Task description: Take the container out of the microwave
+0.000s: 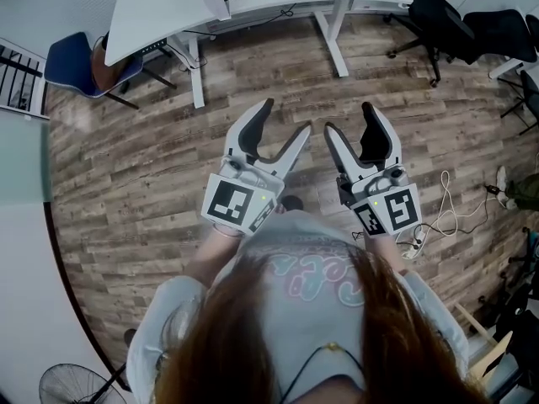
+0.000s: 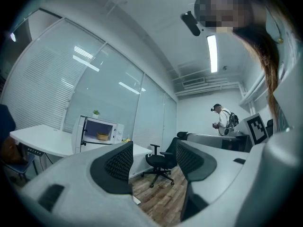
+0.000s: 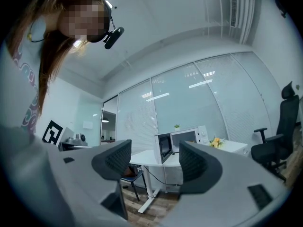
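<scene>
In the head view I am holding the left gripper (image 1: 286, 116) and right gripper (image 1: 349, 116) before my chest, jaws apart, empty. In the left gripper view the microwave (image 2: 99, 132) is standing well away, leftward, the container (image 2: 102, 136) sitting inside. In the right gripper view its open door (image 3: 165, 148) is screening the cavity, so I judge the left better placed.

Both grippers held out in front of the torso, side by side, just apart, tips pointing away from the body. Left gripper (image 1: 283, 123) jaws apart, nothing between them. Right gripper (image 1: 354, 122) same: jaws apart, empty. Marker cubes face up toward the head camera.
</scene>
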Tool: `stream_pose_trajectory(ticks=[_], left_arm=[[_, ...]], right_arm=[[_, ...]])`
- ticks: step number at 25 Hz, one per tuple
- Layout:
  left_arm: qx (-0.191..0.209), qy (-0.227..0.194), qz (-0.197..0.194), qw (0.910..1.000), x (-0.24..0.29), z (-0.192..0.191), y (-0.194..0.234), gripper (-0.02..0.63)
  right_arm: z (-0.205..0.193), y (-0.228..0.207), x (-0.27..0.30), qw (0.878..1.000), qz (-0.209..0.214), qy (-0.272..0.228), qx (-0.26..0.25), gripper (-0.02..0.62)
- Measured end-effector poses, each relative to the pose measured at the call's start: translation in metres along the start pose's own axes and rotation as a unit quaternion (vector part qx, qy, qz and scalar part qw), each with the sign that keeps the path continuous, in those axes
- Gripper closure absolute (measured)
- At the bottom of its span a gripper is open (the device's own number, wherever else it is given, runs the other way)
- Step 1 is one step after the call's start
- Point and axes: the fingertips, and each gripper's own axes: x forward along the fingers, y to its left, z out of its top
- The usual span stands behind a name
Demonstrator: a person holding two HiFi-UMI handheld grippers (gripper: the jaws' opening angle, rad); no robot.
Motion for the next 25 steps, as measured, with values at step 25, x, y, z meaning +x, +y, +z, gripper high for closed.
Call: stream_pose_trajectory(ticks=[25], left_arm=[[0.000, 0.006, 0.002, 1.0000, 0.001, -0.002, -0.001, 0.353]], right_arm=[[-0.003, -0.009, 0.002, 1.000, 0.008, 0.003, 0.010, 0.293]])
